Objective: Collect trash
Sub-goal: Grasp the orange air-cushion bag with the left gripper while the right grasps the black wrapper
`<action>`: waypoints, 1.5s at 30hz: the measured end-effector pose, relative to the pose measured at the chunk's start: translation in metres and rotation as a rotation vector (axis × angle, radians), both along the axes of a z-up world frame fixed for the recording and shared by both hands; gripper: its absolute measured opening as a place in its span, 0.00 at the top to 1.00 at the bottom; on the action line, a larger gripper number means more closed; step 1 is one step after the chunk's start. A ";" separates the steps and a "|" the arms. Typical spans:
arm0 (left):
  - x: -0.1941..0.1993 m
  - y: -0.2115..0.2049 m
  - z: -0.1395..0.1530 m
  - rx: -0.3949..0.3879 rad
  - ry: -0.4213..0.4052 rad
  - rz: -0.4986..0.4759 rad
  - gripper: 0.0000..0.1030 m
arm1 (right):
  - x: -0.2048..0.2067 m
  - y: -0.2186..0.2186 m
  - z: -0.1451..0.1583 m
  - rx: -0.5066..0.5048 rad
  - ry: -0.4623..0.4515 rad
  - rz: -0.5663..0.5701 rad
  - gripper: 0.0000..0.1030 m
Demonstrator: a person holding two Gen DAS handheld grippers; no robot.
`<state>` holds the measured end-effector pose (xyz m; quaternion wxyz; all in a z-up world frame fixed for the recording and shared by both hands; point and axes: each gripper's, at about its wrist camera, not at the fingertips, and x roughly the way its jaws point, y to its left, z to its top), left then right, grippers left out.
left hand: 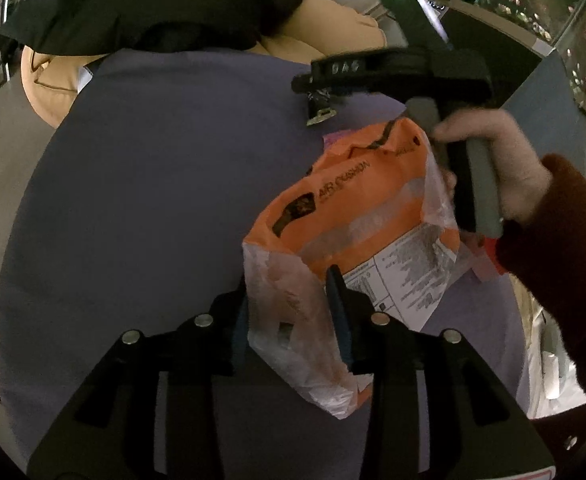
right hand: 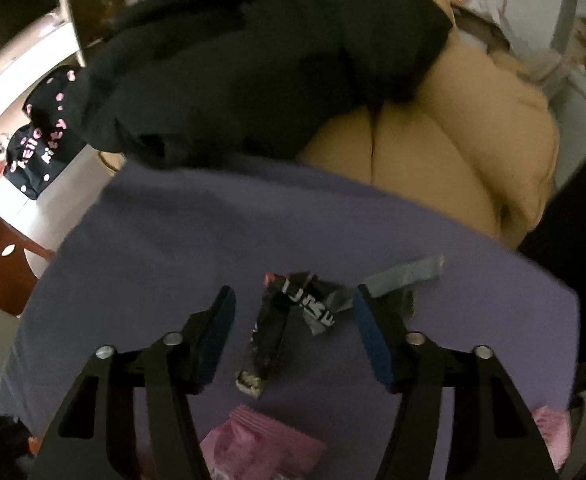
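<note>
The left gripper [left hand: 289,312] is clamping an orange bag [left hand: 349,216]; the right gripper [right hand: 293,320] is hanging released over a black wrapper [right hand: 289,312].

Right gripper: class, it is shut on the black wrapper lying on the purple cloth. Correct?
No. The right gripper is open, its fingers either side of the black wrapper, not gripping it. The right wrist view shows this. The wrapper does lie on the purple cloth.

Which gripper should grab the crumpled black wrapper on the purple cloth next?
Right. The right gripper is open, straddling the crumpled black wrapper; the left gripper is occupied holding the orange plastic mailer bag.
</note>
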<state>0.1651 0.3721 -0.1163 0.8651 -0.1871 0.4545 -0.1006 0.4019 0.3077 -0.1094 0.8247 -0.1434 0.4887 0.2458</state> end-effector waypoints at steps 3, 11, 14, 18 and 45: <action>-0.001 -0.001 -0.001 -0.004 -0.003 -0.001 0.67 | -0.003 -0.015 -0.005 0.042 0.046 0.006 0.74; 0.001 -0.014 0.003 0.017 -0.003 0.004 0.67 | -0.039 -0.069 0.047 0.114 -0.067 0.002 0.79; 0.002 -0.022 0.011 0.029 -0.017 0.002 0.67 | -0.055 -0.091 0.071 0.151 -0.101 0.007 0.79; 0.001 -0.038 0.028 0.065 -0.053 -0.008 0.69 | -0.080 -0.115 0.096 0.176 -0.150 0.023 0.79; -0.039 -0.094 0.114 0.144 -0.256 -0.054 0.56 | -0.239 -0.307 0.157 0.291 -0.364 -0.034 0.79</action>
